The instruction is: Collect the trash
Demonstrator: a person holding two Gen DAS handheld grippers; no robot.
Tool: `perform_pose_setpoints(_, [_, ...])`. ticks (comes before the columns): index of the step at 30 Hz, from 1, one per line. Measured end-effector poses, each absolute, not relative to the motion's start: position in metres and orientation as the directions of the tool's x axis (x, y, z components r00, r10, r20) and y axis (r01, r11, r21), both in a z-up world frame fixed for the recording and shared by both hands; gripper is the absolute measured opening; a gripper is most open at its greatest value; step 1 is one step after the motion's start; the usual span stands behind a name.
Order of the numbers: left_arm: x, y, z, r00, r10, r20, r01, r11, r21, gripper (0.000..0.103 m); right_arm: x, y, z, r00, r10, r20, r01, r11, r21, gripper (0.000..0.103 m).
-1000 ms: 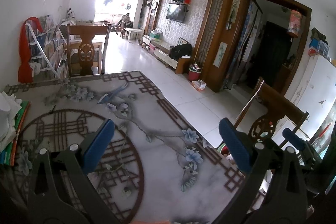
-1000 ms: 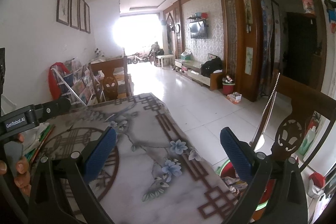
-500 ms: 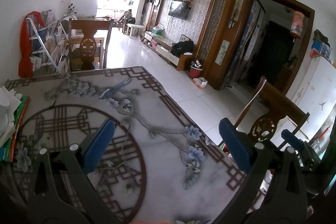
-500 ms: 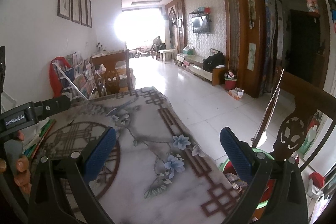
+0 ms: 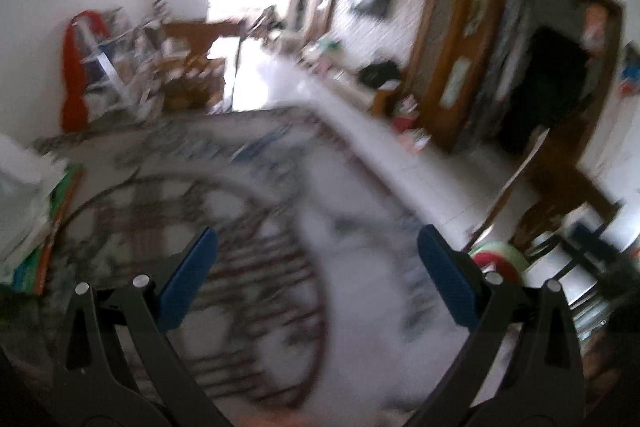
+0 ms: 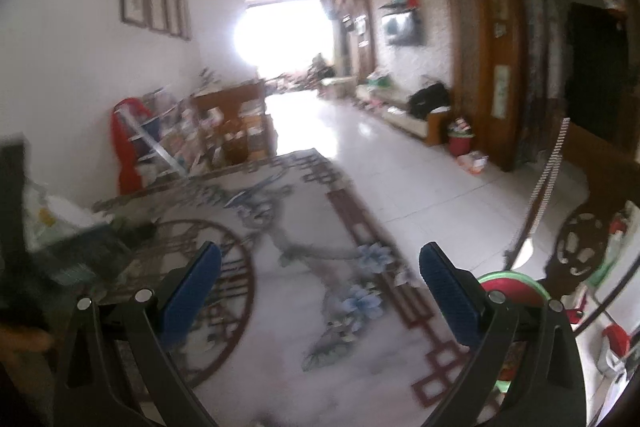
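Observation:
Both views are motion-blurred. My left gripper (image 5: pixel 316 279) is open and empty above the patterned marble table (image 5: pixel 352 267). My right gripper (image 6: pixel 320 287) is open and empty above the same table (image 6: pixel 312 307). A red bin with a green rim (image 6: pixel 516 283) sits on the floor just past the table's right edge, partly hidden behind my right finger; it also shows in the left wrist view (image 5: pixel 500 259). I see no loose trash on the table between the fingers.
A stack of papers and books (image 5: pixel 28 211) lies at the table's left edge, also in the right wrist view (image 6: pixel 60 223). A carved wooden chair (image 6: pixel 580 243) stands right of the table. A second chair (image 6: pixel 236 123) and a book rack (image 6: pixel 160 139) stand beyond the far edge.
Both cameras have swung and blurred. The left view shifted so the red bin now shows beside its right finger. Both grippers stay open and empty.

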State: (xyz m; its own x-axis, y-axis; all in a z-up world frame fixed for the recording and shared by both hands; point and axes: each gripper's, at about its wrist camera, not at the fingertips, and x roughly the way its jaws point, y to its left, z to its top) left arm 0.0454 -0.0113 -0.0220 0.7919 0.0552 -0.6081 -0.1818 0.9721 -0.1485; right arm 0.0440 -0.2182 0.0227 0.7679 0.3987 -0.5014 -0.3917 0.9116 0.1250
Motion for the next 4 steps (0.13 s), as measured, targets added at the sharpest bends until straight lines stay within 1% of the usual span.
perform_pose_setpoints(2, [0.046, 0.007, -0.062, 0.704, 0.099, -0.703, -0.239, 0.965, -0.104, 0.098, 0.046, -0.215, 0.029, 0.706, 0.493, -0.508, -0.47, 0.863, 0.184, 0.096])
perform_pose_setpoints(4, [0.04, 0.029, -0.095, 0.629, 0.155, -0.762, -0.323, 0.943, -0.075, 0.098, 0.047, -0.216, 0.039, 0.616, 0.629, -0.474, -0.555, 0.774, 0.305, 0.096])
